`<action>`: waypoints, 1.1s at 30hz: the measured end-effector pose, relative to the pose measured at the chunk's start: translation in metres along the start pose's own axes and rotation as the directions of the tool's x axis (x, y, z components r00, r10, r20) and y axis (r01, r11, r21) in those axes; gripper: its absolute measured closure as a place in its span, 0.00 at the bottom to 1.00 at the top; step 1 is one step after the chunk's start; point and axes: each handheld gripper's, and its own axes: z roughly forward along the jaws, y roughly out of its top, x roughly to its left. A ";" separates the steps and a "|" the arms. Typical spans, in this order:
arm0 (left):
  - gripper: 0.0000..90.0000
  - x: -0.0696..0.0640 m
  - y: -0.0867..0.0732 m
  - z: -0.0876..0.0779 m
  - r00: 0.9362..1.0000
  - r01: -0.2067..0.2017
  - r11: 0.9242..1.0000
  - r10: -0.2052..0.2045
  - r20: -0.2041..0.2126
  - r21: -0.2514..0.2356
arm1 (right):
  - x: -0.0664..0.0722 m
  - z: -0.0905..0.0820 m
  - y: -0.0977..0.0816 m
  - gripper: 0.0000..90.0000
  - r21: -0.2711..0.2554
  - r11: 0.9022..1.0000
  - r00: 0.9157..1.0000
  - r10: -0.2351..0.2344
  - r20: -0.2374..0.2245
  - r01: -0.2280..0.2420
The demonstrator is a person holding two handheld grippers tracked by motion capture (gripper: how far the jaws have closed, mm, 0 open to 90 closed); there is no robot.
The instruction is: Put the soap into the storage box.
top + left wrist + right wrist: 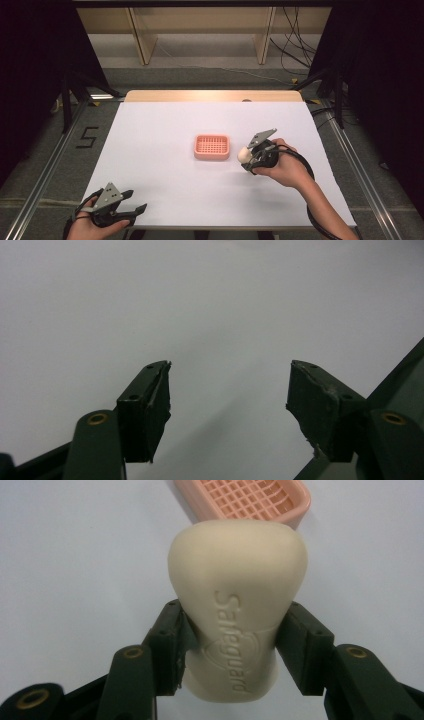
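A cream bar of soap [235, 600] stamped "Safeguard" sits clamped between the two black jaws of my right gripper [232, 640]. In the high view the soap [243, 154] hangs just right of a pink soap dish [212, 147] with a grid floor, near the table's middle; my right gripper [248, 158] is a little above the white surface. The dish [250, 500] lies empty beyond the soap in the right gripper view. My left gripper [135, 201] rests at the front left edge, jaws wide apart with nothing between its fingertips [150, 390].
The table [165, 120] carries a white sheet, with a bare wooden strip along its far edge. Metal rails run down both sides. Wooden frames and loose cables [295, 45] lie on the floor beyond the table.
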 end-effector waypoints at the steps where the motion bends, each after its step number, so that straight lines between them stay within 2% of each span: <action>1: 0.37 0.003 0.001 -0.001 0.999 -0.042 0.999 0.042 -0.007 0.007 | -0.001 0.001 0.000 0.56 -0.010 1.000 1.000 -0.016 0.011 0.016; 2: 0.37 0.000 0.000 0.000 1.000 0.000 1.000 0.000 0.008 -0.015 | -0.001 0.000 0.001 0.56 -0.003 1.000 1.000 -0.010 0.003 0.010; 3: 0.37 -0.002 -0.002 -0.001 0.999 0.035 0.999 -0.035 0.007 -0.002 | -0.002 0.000 0.002 0.56 0.000 1.000 1.000 -0.020 -0.001 0.020; 4: 0.37 -0.002 -0.001 -0.002 1.000 0.026 1.000 -0.026 0.001 -0.003 | -0.002 -0.001 0.002 0.56 0.004 1.000 1.000 -0.021 0.007 0.021; 5: 0.37 0.004 0.000 -0.003 0.999 -0.050 0.999 0.050 -0.008 0.006 | -0.003 0.000 0.003 0.56 0.000 1.000 1.000 -0.029 0.010 0.029; 6: 0.37 0.004 0.000 -0.003 0.999 -0.050 0.999 0.050 -0.008 0.006 | -0.003 0.000 0.003 0.56 0.000 1.000 1.000 -0.029 0.010 0.029; 7: 0.37 0.000 -0.002 -0.004 1.000 0.015 1.000 -0.015 0.003 0.006 | -0.003 0.001 0.004 0.56 -0.001 0.999 0.999 -0.037 0.008 0.037; 8: 0.37 0.000 -0.002 -0.004 1.000 0.015 1.000 -0.015 0.003 0.006 | -0.003 0.001 0.004 0.56 0.002 0.999 0.999 -0.038 0.001 0.038; 9: 0.37 -0.001 -0.003 -0.004 0.999 0.041 0.999 -0.041 0.012 0.006 | -0.002 0.002 0.005 0.56 0.000 1.000 1.000 -0.024 0.011 0.024; 11: 0.37 -0.001 -0.003 -0.004 0.999 0.041 0.999 -0.041 0.000 -0.003 | -0.004 0.002 0.006 0.56 -0.005 0.999 0.999 -0.039 0.020 0.039; 13: 0.37 -0.001 -0.004 -0.005 0.999 0.043 0.999 -0.043 -0.011 0.005 | -0.004 0.001 0.006 0.56 -0.002 1.000 0.999 -0.025 0.020 0.025; 14: 0.37 0.003 -0.002 -0.006 1.000 -0.022 1.000 0.022 -0.010 0.002 | -0.005 0.002 0.007 0.56 -0.014 0.999 0.999 -0.045 0.007 0.045; 15: 0.37 0.002 -0.003 -0.005 1.000 -0.004 1.000 0.004 -0.003 -0.004 | -0.005 0.001 0.007 0.56 -0.008 0.999 0.999 -0.033 0.012 0.033; 16: 0.37 0.002 -0.003 -0.005 1.000 -0.004 1.000 0.004 -0.003 -0.004 | -0.005 0.001 0.007 0.56 -0.008 0.999 0.999 -0.033 0.012 0.033; 17: 0.37 0.001 -0.004 -0.006 1.000 0.020 1.000 -0.020 -0.006 0.001 | -0.006 0.002 0.008 0.56 -0.022 0.999 0.999 -0.042 0.024 0.043; 18: 0.37 0.001 -0.004 -0.006 1.000 0.020 1.000 -0.020 -0.006 0.001 | -0.006 0.002 0.008 0.56 -0.022 0.999 0.999 -0.042 0.024 0.043; 19: 0.37 0.001 -0.004 -0.006 1.000 0.007 1.000 -0.007 -0.013 -0.003 | -0.006 0.001 0.009 0.56 -0.018 1.000 0.999 -0.023 0.024 0.024; 23: 0.37 0.000 -0.004 -0.006 1.000 0.026 1.000 -0.026 -0.017 -0.011 | -0.007 0.002 0.010 0.56 -0.043 0.999 0.999 -0.024 0.028 0.025; 24: 0.37 0.001 -0.004 -0.007 1.000 0.021 1.000 -0.021 -0.007 -0.006 | -0.007 0.002 0.010 0.56 -0.036 0.999 0.999 -0.022 0.029 0.023; 26: 0.37 0.000 -0.004 -0.006 1.000 0.023 1.000 -0.023 -0.021 -0.020 | -0.008 0.000 0.011 0.56 -0.029 1.000 1.000 -0.010 0.028 0.010; 27: 0.37 -0.001 -0.005 -0.005 0.999 0.047 0.998 -0.048 -0.017 -0.032 | -0.008 0.002 0.011 0.56 -0.047 0.999 0.999 -0.015 0.047 0.018; 28: 0.37 -0.001 -0.005 -0.005 0.999 0.050 0.998 -0.051 -0.017 -0.032 | -0.008 0.002 0.011 0.56 -0.047 0.999 0.999 -0.004 0.049 0.006; 29: 0.37 -0.001 -0.005 -0.006 0.999 0.049 0.999 -0.049 -0.007 -0.020 | -0.009 0.001 0.012 0.56 -0.039 0.999 0.999 -0.006 0.040 0.008; 30: 0.37 -0.001 -0.005 -0.006 0.998 0.051 0.998 -0.052 -0.018 -0.027 | -0.010 0.001 0.012 0.56 -0.043 0.999 0.998 -0.018 0.052 0.020; 31: 0.37 -0.001 -0.005 -0.005 0.999 0.050 0.998 -0.051 -0.017 -0.033 | -0.009 0.002 0.013 0.56 -0.054 0.998 0.999 -0.009 0.048 0.012; 32: 0.37 0.000 -0.005 -0.006 0.999 0.032 0.999 -0.033 -0.027 -0.026 | -0.010 0.002 0.013 0.56 -0.065 0.997 0.999 -0.026 0.039 0.028; 33: 0.37 0.002 -0.004 -0.005 1.000 0.011 1.000 -0.012 -0.029 -0.023 | -0.010 -0.001 0.014 0.56 -0.049 0.999 0.999 -0.018 0.037 0.020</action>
